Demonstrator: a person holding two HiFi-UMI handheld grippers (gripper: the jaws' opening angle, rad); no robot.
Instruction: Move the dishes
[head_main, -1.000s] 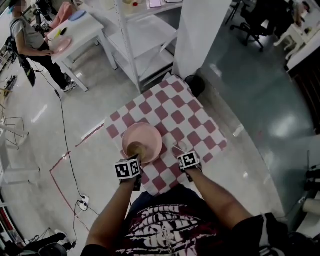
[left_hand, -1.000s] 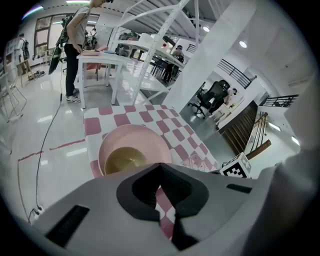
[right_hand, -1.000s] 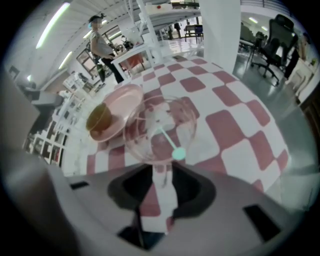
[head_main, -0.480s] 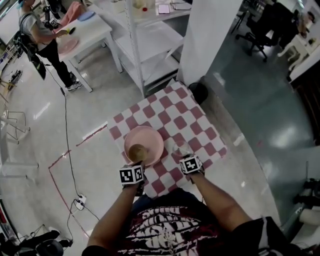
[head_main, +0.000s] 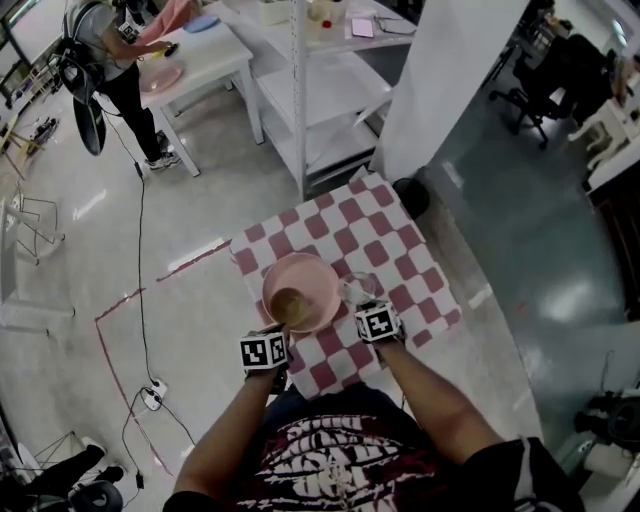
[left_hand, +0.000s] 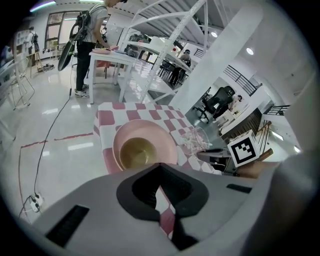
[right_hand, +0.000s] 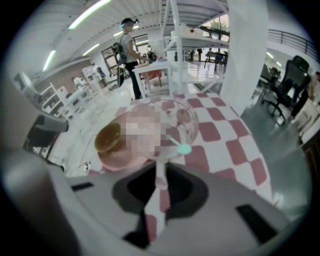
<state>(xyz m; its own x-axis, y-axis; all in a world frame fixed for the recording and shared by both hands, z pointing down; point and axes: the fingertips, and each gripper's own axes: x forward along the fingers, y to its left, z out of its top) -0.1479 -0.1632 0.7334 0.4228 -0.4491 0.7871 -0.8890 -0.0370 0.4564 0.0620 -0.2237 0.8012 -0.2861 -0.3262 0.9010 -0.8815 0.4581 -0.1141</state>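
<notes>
Fragility is the chief concern with these dishes, which sit close together at the centre of the head view on a desk (head_main: 345, 215) spread with a red-and-white checked cloth (head_main: 400, 260). A clear glass (head_main: 355, 290) stands just right of a wide pink dish (head_main: 318, 278), and a small olive-brown bowl (head_main: 290, 305) rests inside the dish at its near side. The glass looks thin-walled, smooth and light. Hard fingers may slip on it or crack it, so a moderate pinch over the rim, one finger inside and one outside, seems the sound hold. The right gripper (right_hand: 160, 170) has that hold: its fingers (right_hand: 138, 192) have just been closing and stand narrow, with the pale wall of the glass clamped between them. A small mint-green disc (right_hand: 184, 148) on a stalk shows at the glass; what it is I cannot tell. The dish appears rigid, matte and shallow with a raised rim, likely fairly light. The loose bowl in it could slide if it tips, so its near rim is the place to grip, kept level. The left gripper (left_hand: 159, 167) has its fingers pressed fully together, tips at that near rim in its own view; whether they pinch the rim I cannot tell.
</notes>
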